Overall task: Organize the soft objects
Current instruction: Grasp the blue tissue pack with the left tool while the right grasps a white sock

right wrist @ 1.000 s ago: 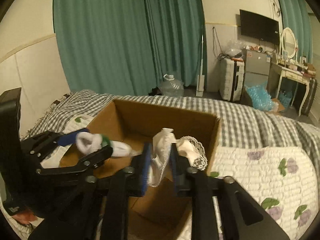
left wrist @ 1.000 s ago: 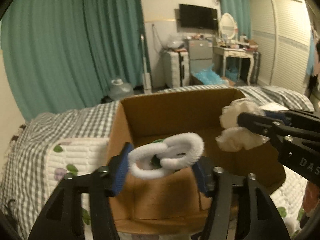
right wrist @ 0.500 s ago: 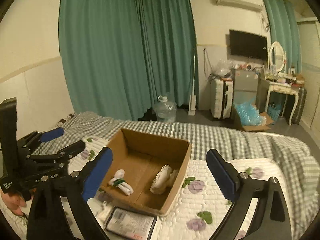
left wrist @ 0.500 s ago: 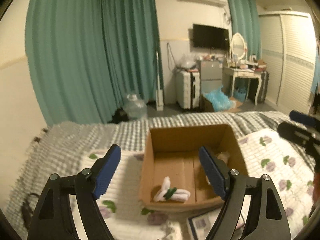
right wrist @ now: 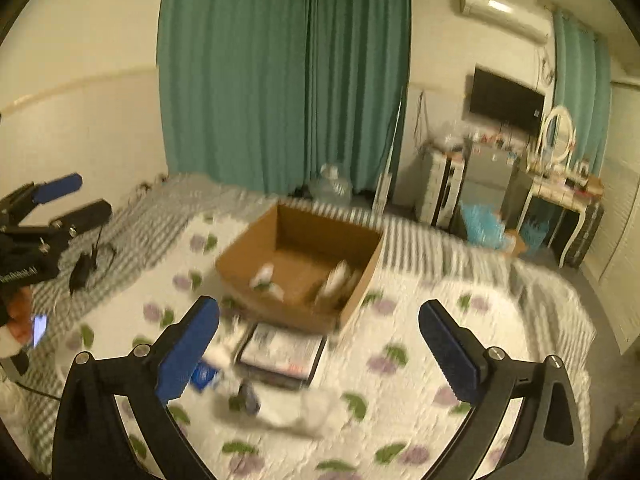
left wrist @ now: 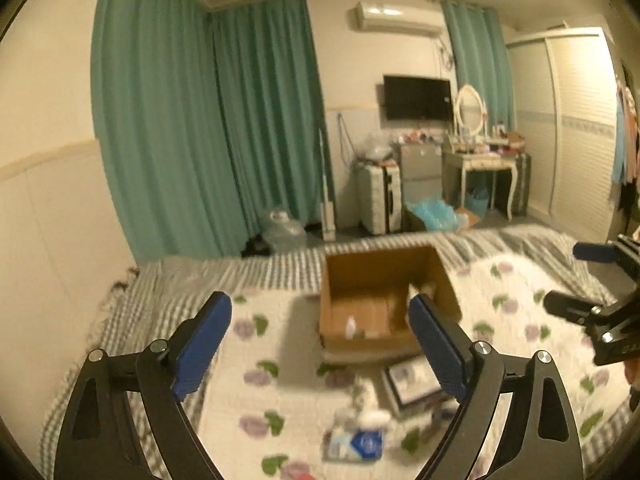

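An open cardboard box (left wrist: 442, 280) (right wrist: 240, 262) stands on the bed. Inside lie a white rolled sock (right wrist: 264, 274) (left wrist: 351, 326) on the left and a white lacy cloth (right wrist: 338, 278) (left wrist: 420, 289) on the right. My left gripper (left wrist: 320, 340) is open and empty, raised well back from the box. My right gripper (right wrist: 320, 346) is open and empty, also high above the bed. The right gripper shows at the right edge of the left wrist view (left wrist: 588, 280); the left gripper shows at the left edge of the right wrist view (right wrist: 66, 200).
On the floral quilt (right wrist: 420, 368) in front of the box lie a flat book-like item (right wrist: 282, 350) (left wrist: 412, 380), a blue-and-white packet (left wrist: 354, 442) (right wrist: 204, 374) and blurred white soft items (right wrist: 308, 412) (left wrist: 370, 400). A black cable and charger (right wrist: 86, 264) lie on the checked blanket.
Both grippers let go of the sock and the lacy cloth into the box, opened wide, and pulled back and upward away from it.
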Motion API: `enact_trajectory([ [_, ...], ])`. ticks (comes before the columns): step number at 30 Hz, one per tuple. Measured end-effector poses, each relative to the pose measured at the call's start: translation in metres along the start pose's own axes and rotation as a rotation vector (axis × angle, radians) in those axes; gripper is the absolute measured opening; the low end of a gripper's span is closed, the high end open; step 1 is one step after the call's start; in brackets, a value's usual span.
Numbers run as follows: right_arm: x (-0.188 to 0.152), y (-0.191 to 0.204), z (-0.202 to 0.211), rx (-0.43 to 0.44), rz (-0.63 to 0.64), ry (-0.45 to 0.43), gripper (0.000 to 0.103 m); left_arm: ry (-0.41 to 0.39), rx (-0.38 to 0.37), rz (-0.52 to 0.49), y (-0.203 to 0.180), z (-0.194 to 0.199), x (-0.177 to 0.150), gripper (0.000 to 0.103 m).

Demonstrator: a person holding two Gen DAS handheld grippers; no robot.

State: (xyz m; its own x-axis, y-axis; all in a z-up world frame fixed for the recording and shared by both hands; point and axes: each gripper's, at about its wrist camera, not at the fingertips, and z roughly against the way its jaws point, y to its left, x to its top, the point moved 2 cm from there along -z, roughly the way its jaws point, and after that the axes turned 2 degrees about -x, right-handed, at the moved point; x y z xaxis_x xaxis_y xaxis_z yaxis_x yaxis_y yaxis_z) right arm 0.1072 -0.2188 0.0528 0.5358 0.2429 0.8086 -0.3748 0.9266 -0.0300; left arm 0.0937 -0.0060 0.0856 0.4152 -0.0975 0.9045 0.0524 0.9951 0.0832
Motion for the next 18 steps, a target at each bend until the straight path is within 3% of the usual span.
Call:
enact_trajectory([
  [7,-0.067,-0.003,-0.071,-0.014,-0.081,0.176,0.101,0.098,-0.014,0.034,-0.003,-0.041,-0.061,0.091],
  [11,-0.099,-0.007,-0.106,-0.029,-0.096,0.278,0.101,0.207,-0.034,0.076,-0.006,-0.076,-0.103,0.091],
  [18,-0.125,-0.013,-0.136,-0.043,-0.114,0.378,0.101,0.341,-0.024,0.122,-0.012,-0.118,-0.159,0.091],
])
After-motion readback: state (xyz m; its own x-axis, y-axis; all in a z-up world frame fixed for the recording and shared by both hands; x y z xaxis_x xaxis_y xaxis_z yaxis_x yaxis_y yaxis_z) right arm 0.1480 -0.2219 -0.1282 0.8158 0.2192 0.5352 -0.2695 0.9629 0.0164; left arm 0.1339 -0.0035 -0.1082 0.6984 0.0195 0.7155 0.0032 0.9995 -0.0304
